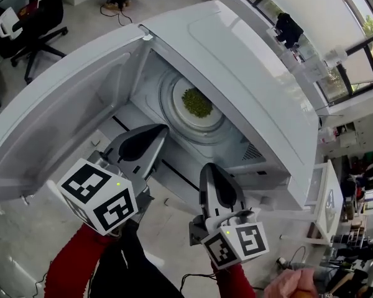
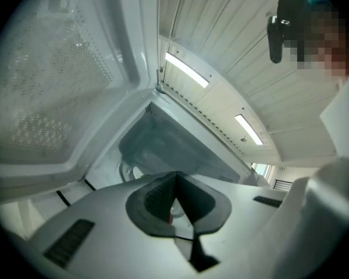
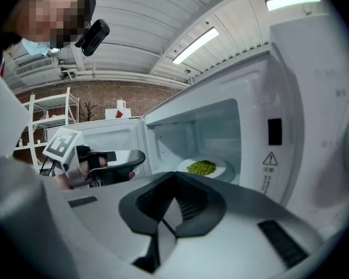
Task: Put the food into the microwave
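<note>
left gripper point(image 1: 150, 138), jaws together and empty, faces the microwave point(image 1: 236, 61); food point(image 1: 197, 102) sits inside at one o'clock, so best press the open door point(image 1: 56, 104) at ten o'clock steadily closed.

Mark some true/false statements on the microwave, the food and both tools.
1. The microwave has its door open. True.
2. The food lies outside the microwave. False: it sits on a plate inside the microwave.
3. The left tool grips the plate. False: its jaws are together with nothing between them.
4. The right tool is shut and empty. True.
</note>
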The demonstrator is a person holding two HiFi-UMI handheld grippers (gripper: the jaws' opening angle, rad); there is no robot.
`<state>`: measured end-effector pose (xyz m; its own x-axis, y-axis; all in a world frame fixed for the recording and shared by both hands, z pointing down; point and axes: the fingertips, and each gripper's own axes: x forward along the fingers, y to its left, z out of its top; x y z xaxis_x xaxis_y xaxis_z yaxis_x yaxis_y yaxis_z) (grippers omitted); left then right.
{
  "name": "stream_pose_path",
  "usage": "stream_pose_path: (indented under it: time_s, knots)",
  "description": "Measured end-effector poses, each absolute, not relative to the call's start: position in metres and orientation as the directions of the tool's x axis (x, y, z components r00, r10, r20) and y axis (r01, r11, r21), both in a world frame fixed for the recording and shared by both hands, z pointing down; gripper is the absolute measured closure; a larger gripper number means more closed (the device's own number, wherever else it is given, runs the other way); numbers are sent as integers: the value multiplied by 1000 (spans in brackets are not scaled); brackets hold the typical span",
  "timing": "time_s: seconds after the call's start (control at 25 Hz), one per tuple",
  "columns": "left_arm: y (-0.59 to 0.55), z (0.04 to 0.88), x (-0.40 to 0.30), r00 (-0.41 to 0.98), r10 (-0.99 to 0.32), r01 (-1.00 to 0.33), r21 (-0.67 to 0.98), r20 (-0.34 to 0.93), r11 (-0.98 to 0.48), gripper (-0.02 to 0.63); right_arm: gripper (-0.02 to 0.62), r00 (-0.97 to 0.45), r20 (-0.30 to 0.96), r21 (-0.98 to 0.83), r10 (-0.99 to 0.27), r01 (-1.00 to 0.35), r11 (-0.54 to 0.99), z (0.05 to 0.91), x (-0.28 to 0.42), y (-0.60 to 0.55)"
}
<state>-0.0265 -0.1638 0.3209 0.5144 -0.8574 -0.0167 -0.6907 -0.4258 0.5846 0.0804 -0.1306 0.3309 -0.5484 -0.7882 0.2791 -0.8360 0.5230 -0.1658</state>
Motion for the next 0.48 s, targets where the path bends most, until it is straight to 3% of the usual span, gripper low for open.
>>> stream_pose_path:
  time_s: [0.48]
  knots:
    - [-118, 327, -42, 471, -880, -744, 566, 66, -356, 598, 583, -554, 266, -199, -789, -833, 517, 322, 88, -112]
